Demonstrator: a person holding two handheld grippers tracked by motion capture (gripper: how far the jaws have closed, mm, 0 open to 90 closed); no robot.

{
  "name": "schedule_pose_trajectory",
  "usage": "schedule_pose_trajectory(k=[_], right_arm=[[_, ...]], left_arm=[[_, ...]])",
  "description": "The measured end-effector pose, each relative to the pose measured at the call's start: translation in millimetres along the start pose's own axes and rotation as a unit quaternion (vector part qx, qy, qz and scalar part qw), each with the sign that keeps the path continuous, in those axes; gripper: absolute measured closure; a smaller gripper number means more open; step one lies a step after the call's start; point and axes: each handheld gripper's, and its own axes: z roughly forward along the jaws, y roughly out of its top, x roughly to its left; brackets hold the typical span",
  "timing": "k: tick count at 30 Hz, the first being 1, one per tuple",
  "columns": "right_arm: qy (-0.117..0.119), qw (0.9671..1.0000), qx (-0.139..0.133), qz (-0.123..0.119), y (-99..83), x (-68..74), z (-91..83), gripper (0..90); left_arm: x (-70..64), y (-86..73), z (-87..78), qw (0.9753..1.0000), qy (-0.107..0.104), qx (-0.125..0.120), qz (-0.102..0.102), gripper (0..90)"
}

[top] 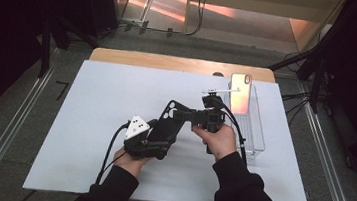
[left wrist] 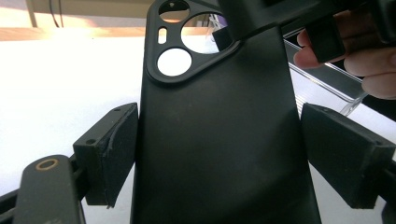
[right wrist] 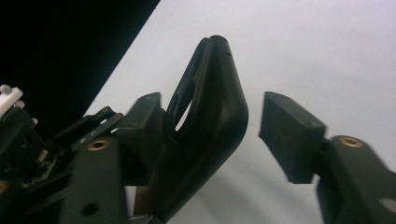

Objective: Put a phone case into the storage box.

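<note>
Holding item: black phone case [top: 169,121], lifted over the white counter [top: 89,121], between both tools.

Left tool [top: 155,139]: in the left gripper view its pads [left wrist: 109,149] flank the case's lower half; the left pad looks to touch the edge, the right pad stands just off it. Jaws are wide; whether they truly pinch the case I cannot tell.

Right tool [top: 192,116]: reaches across to the camera-cutout end. In the right gripper view the left jaw lies against the case corner, the right jaw stands apart with counter showing between. Released, not clamped.

Nearby: phone [top: 240,93] standing upright in a clear tray [top: 258,139] at the right side of the counter, behind the right hand [top: 220,140].

Risks, as judged:
- Case slipping or dropping to the counter, since neither tool shows a firm two-sided grip.
- Case twisting or flexing if the right tool closes on the thin corner by the cutout, the material looking soft.
- Jaw catching in the cutout opening, dragging the case askew.
- Right arm swinging back and knocking the phone over in its tray.
</note>
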Motion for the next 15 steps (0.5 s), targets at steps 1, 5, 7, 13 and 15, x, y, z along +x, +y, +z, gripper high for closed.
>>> schedule_pose_trajectory(k=[1,5,7,13,15], right_arm=[[0.004,0.9999,0.000,0.011,0.5,-1.2,-0.3,48.0],[0.034,0.9982,0.002,0.050,2.5,-7.3,-3.5,65.7],[0.052,0.9970,0.001,0.058,3.2,-9.2,-5.4,69.9],[0.083,0.9942,-0.008,0.068,3.9,-6.5,-10.0,76.1],[0.085,0.9943,-0.007,0.064,4.2,-4.2,-10.7,76.6]], left_arm=[[-0.4,0.0,0.0,1.0000,0.000,0.001,0.001,14.5],[-1.7,-0.8,0.8,1.0000,-0.007,0.002,-0.001,14.5],[-2.8,-0.9,0.2,1.0000,-0.008,-0.003,0.000,14.4],[-4.8,0.1,0.6,0.9999,-0.011,-0.008,0.001,13.9],[-5.4,0.0,0.3,0.9999,-0.008,-0.010,0.006,13.7]])
